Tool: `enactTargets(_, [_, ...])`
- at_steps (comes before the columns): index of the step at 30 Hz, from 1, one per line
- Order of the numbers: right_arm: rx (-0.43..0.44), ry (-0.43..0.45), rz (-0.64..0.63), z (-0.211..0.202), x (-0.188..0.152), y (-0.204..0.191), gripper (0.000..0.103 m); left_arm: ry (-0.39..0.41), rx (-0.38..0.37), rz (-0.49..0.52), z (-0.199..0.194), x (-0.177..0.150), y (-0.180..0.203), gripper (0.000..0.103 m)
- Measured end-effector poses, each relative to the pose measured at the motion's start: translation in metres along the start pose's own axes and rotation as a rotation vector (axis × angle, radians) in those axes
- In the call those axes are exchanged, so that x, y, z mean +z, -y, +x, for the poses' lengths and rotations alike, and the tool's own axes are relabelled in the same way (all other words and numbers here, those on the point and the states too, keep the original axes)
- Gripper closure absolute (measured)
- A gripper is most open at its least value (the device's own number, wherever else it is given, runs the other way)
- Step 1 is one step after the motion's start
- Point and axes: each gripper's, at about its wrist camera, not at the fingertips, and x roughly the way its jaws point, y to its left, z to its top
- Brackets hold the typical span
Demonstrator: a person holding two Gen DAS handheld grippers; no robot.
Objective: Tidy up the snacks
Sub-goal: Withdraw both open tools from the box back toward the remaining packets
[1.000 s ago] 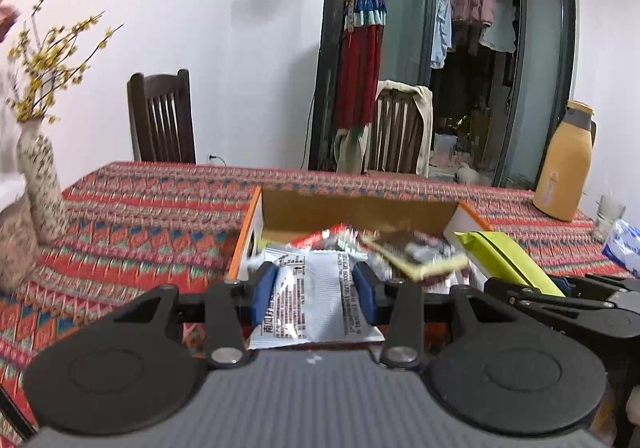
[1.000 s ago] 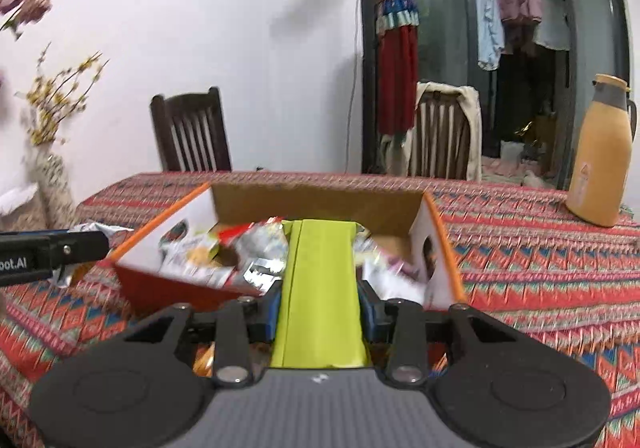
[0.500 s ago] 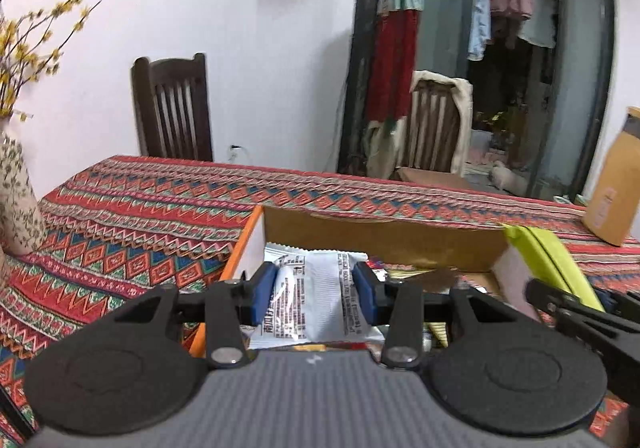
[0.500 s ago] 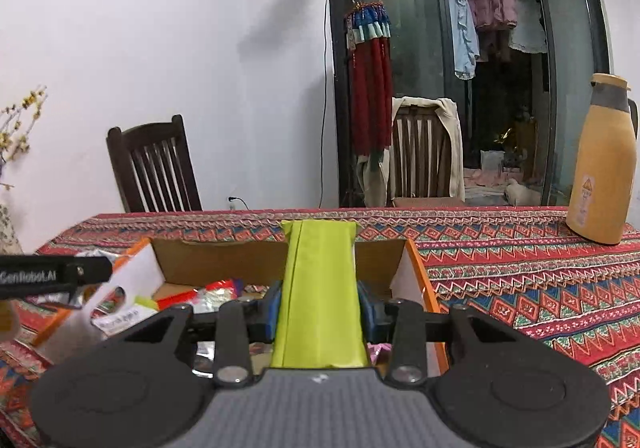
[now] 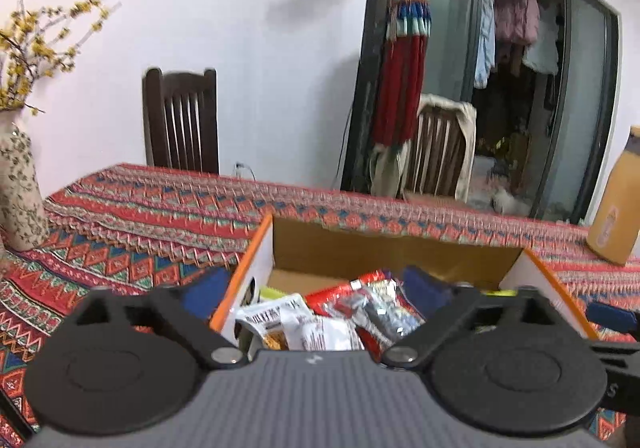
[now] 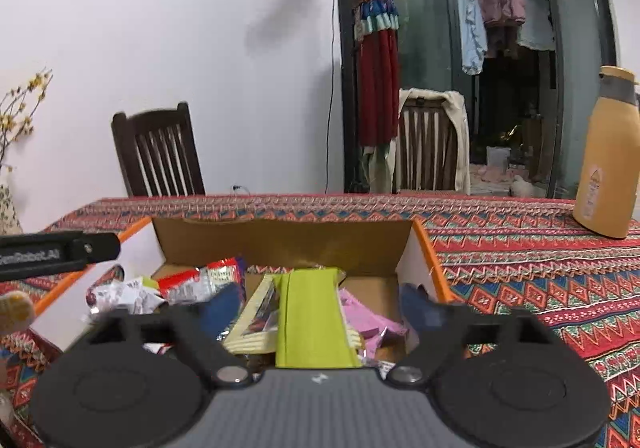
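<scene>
An open cardboard box (image 5: 380, 252) with orange edges stands on the patterned tablecloth and holds several snack packets. My left gripper (image 5: 314, 290) hangs over the box's left wall, its jaws opening wide. A white printed packet (image 5: 320, 332) lies loose in the box below them, beside a red packet (image 5: 340, 296). My right gripper (image 6: 322, 308) is over the same box (image 6: 280, 244), jaws also opening. A lime-green packet (image 6: 316, 320) rests between them on other snacks, and neither pad touches it. The left gripper's black arm (image 6: 52, 252) shows at the left edge.
A flowered vase (image 5: 20, 192) with yellow blossoms stands at the table's left. A tan thermos (image 6: 608, 164) stands at the far right. Two dark wooden chairs (image 5: 182, 120) are behind the table. A pink packet (image 6: 368, 322) lies in the box's right part.
Both grippers came forward over the box and went from shut to wide open. The white packet and the green packet were let go and now lie in the box.
</scene>
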Motion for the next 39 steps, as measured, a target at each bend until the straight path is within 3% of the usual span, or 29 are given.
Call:
enactTargets(1, [-0.001,0.004,0.006,-0.002,0.0,0.0,0.0,0.012,0.006,-0.004,-0.004,0.001,0.0,0.0])
enactTargets(14, [-0.013,0.03,0.016,-0.015,0.003,0.001,0.0,0.019,0.014,-0.006,-0.014,0.003,0.002,0.0])
enactTargets(24, [-0.03,0.05,0.001,-0.048,0.015,-0.005,0.0,0.031,0.005,0.01,-0.052,0.017,0.002,0.0])
enactTargets(39, [-0.023,-0.034,-0.027,-0.103,-0.037,-0.014,0.0,-0.067,-0.034,0.036,-0.105,-0.034,-0.023,0.0])
